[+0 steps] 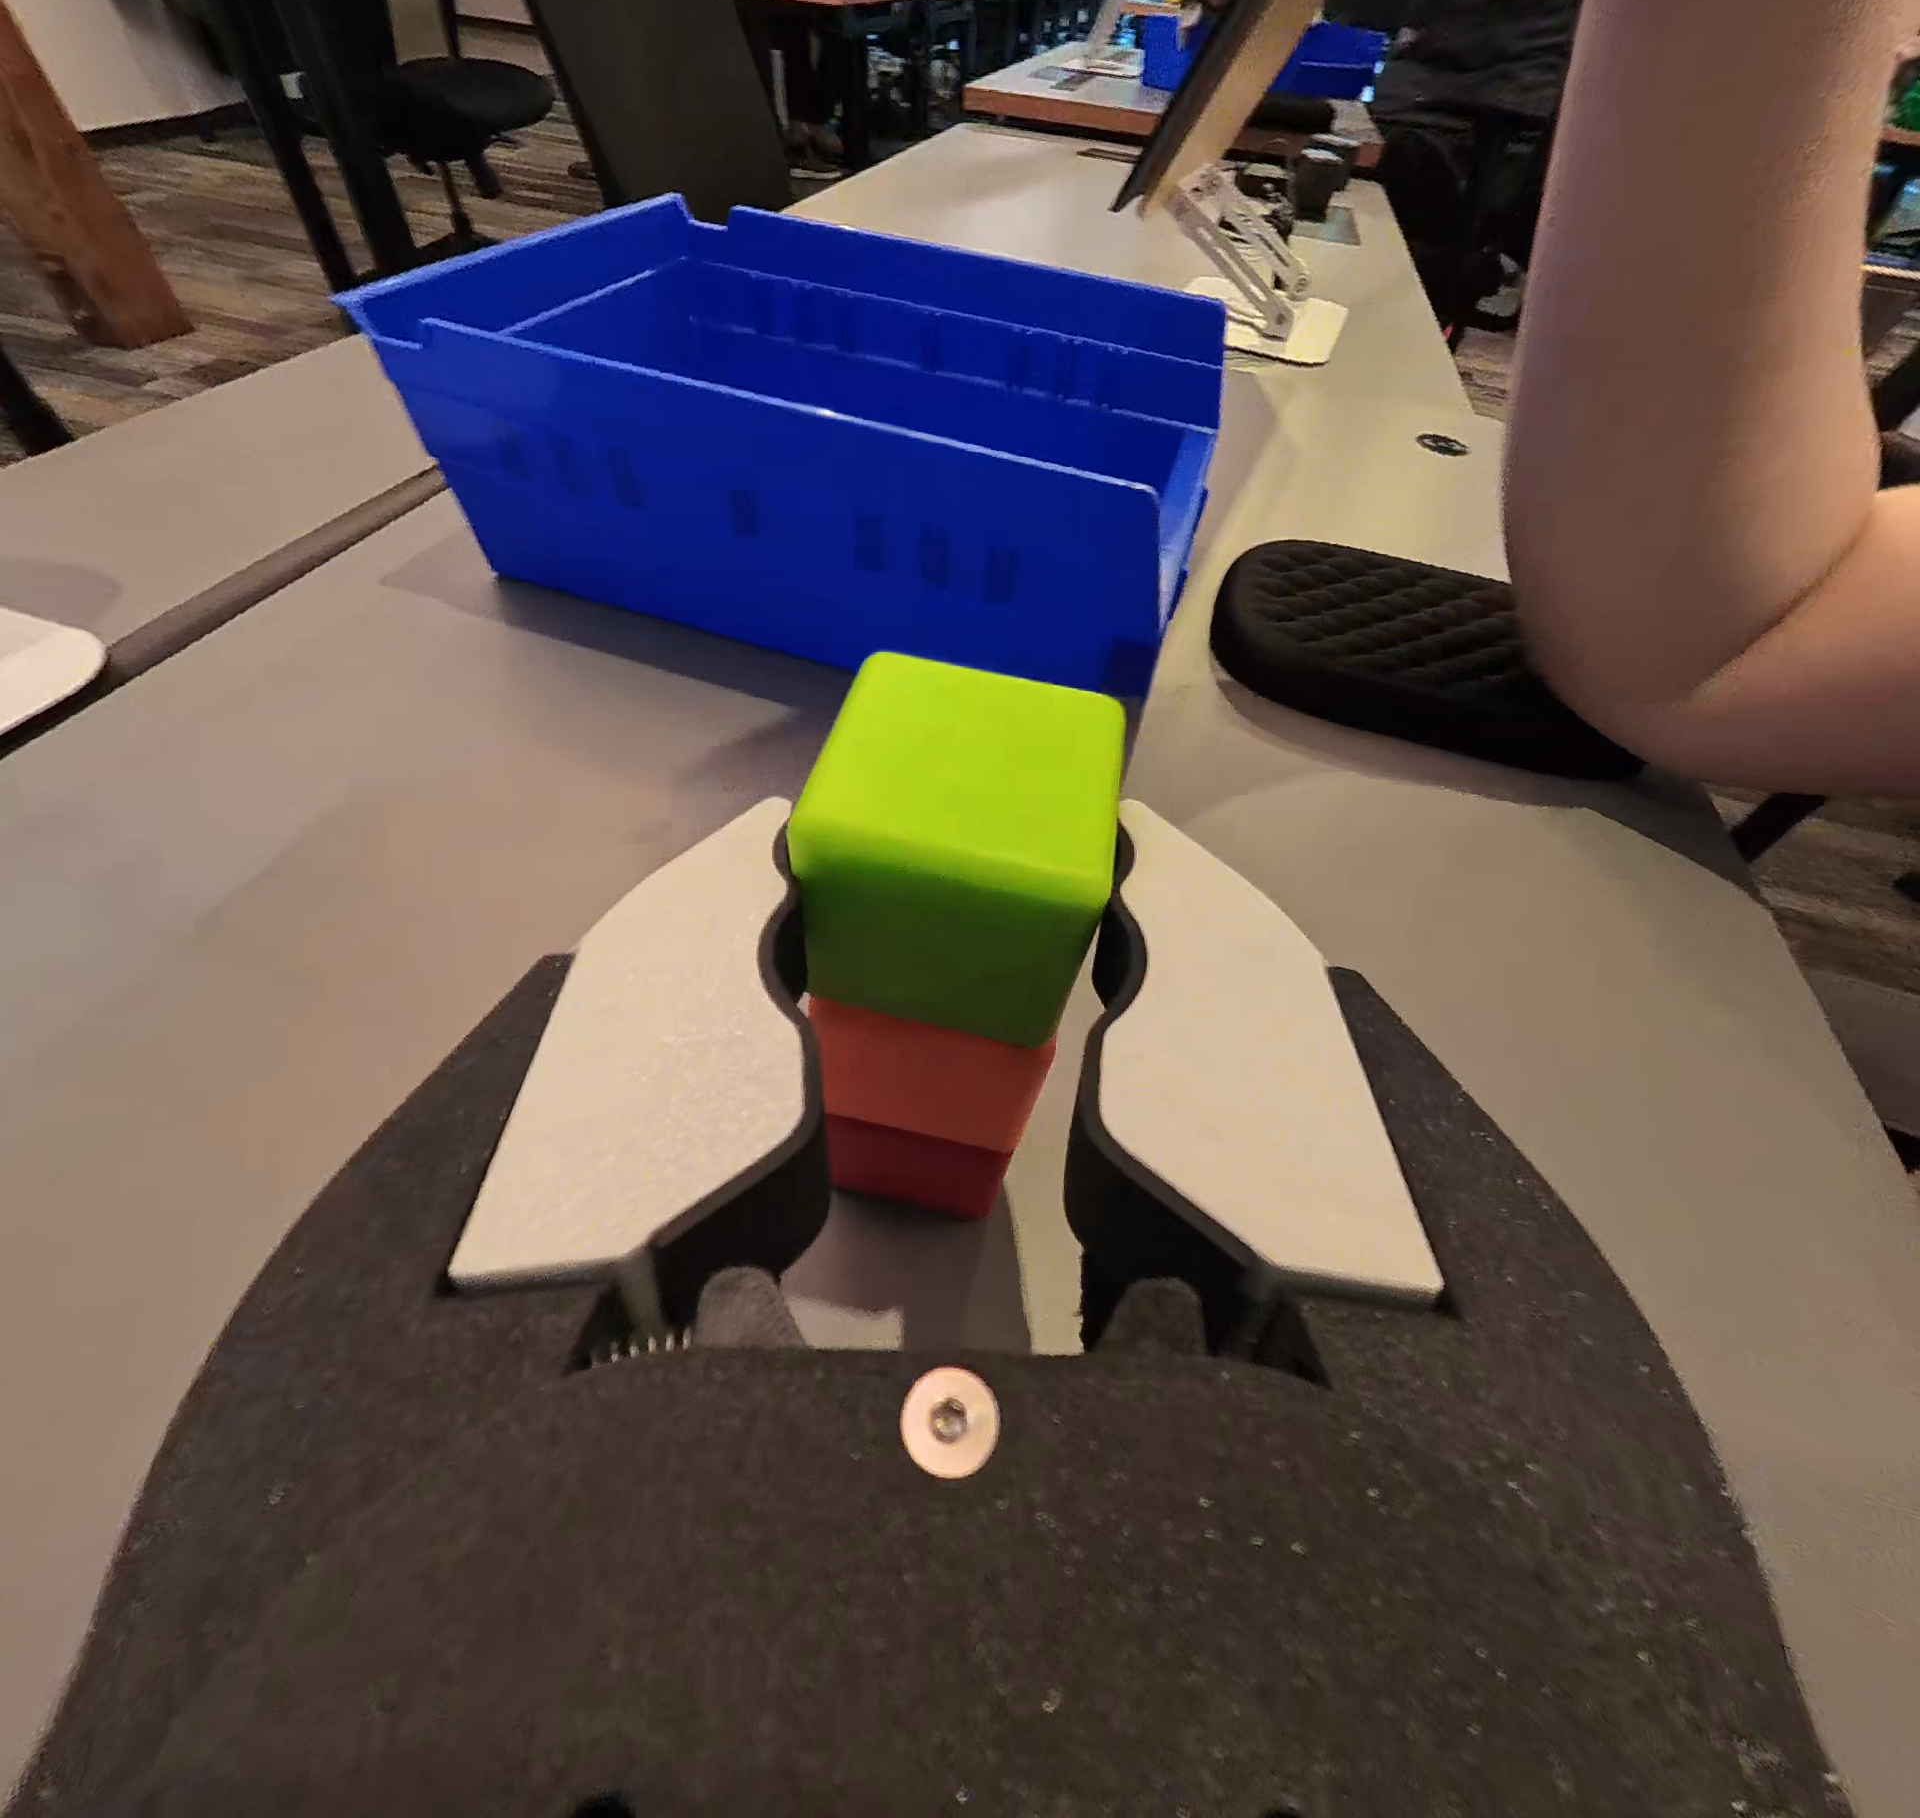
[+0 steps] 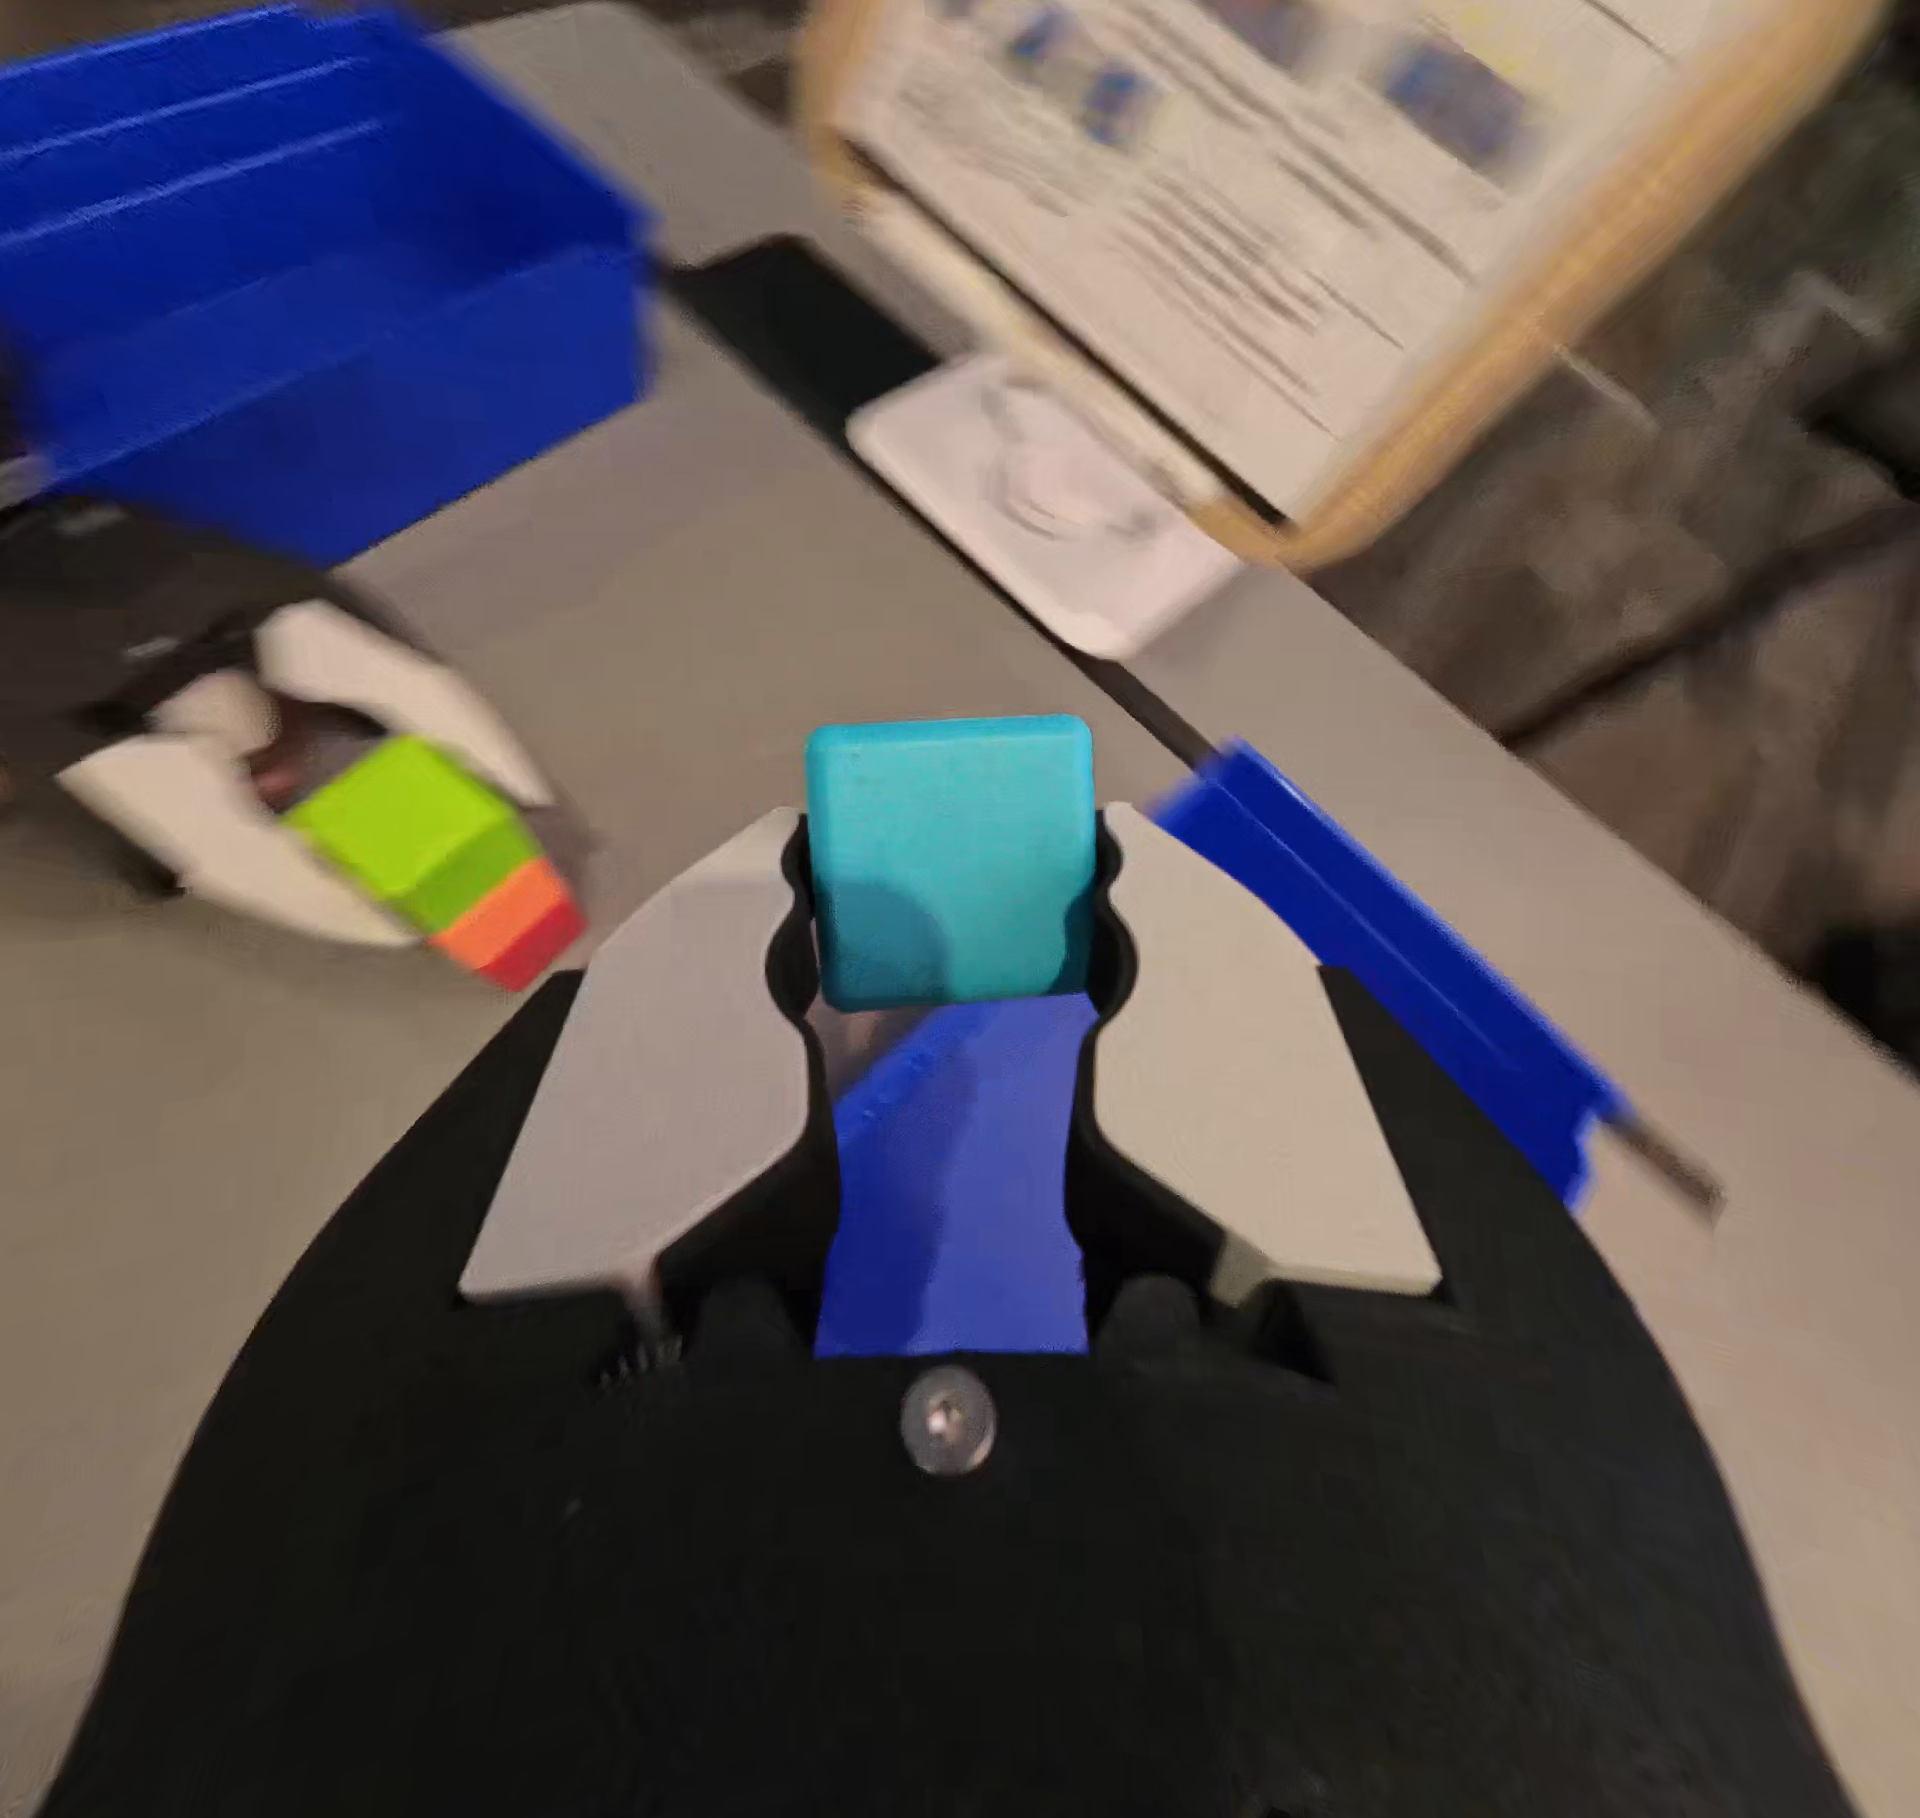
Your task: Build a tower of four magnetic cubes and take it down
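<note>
Landmark: the big blue bin [image 1: 810, 480] that sits on the grey desk [image 1: 312, 833].
Tower: three cubes stand stacked on the desk, just in front of the blue bin.
Green cube [image 1: 956, 843]: it is on top of the tower.
Orange cube [image 1: 930, 1077]: it sits under the green one and touches it.
Red cube [image 1: 914, 1171]: it is at the bottom, on the desk.
Left tongs [image 1: 951, 895]: they are closed on the green cube, one finger on each side, pressing its two side faces.
Teal cube [image 2: 951, 859]: it is up in the air, off to the side of the blue bin, apart from the tower.
Right tongs [image 2: 951, 895]: they hold the teal cube tight by its sides.
Blue flat piece [image 2: 1392, 947]: it lies under and beside the right tongs, near the desk edge, away from the blue bin. I cannot tell just what it is.
Paper board [image 2: 1299, 168]: a framed sheet leans on a white stand [image 2: 1049, 501], past the blue bin's far end. It is blurry.
Black pad [image 1: 1382, 636]: it lies on the desk right beside the blue bin.
Arm [image 1: 1704, 366]: a person's bare arm rests its elbow on the black pad.
</note>
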A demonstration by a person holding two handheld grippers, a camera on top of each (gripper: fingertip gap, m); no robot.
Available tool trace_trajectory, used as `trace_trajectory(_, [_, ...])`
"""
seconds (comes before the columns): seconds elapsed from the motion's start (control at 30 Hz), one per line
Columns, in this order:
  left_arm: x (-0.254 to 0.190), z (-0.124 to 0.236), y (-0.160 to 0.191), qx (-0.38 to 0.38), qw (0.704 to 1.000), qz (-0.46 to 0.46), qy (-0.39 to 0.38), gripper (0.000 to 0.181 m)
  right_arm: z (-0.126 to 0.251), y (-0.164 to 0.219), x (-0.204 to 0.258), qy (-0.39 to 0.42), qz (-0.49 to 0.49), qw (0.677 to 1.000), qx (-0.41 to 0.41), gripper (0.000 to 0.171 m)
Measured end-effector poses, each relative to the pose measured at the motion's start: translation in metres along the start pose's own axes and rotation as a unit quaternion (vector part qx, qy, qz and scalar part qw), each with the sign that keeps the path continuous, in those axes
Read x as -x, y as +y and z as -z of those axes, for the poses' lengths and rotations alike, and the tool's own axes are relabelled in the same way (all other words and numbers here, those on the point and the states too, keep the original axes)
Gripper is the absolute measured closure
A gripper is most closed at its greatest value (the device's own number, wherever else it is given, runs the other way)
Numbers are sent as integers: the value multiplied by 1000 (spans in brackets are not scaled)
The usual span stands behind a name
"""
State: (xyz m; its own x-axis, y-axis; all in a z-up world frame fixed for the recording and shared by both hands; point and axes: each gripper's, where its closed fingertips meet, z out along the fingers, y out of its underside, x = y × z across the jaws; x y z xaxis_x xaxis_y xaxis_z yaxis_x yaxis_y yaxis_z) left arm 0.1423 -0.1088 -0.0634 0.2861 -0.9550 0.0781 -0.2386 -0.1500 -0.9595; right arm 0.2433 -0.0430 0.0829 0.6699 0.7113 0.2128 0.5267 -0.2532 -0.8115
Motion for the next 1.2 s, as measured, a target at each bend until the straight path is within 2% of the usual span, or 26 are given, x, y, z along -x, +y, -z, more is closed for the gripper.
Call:
trace_trajectory(0.07, [7, 3, 0, -2, 1000, 7, -19, 128, 2, 33, -62, 73, -113, 991, 23, 121])
trace_trajectory(0.13, [16, 7, 0, -8, 999, 15, -45, 128, -11, 80, -110, 119, -221, 966, 61, 121])
trace_trajectory(0.27, [17, 8, 0, -10, 999, 16, -41, 128, -65, 159, -149, 127, -343, 922, 125, 121])
trace_trajectory(0.4, [14, 7, 0, -11, 999, 11, -34, 128, -96, 213, -167, 179, -362, 894, 191, 121])
trace_trajectory(0.6, [12, 7, 0, -12, 1000, 10, -28, 128, -105, 249, -184, 262, -338, 870, 245, 120])
trace_trajectory(0.8, [11, 8, 1, -10, 1000, 8, -23, 128, -115, 257, -185, 262, -343, 868, 244, 120])
trace_trajectory(0.93, [12, 8, 1, -17, 999, 1, -28, 128, -114, 248, -181, 240, -338, 879, 237, 109])
trace_trajectory(1.0, [12, 8, 1, -14, 999, -1, -32, 115, -107, 234, -178, 225, -327, 889, 227, 108])
trace_trajectory(1.07, [8, 9, 1, -10, 1000, 6, -16, 111, -96, 213, -177, 221, -310, 902, 204, 109])
trace_trajectory(1.13, [9, 10, 5, 6, 1000, 5, -17, 101, -82, 183, -174, 213, -285, 919, 169, 109])
trace_trajectory(1.2, [13, 11, 14, 33, 999, -15, -31, 100, -66, 143, -165, 198, -241, 942, 120, 113])
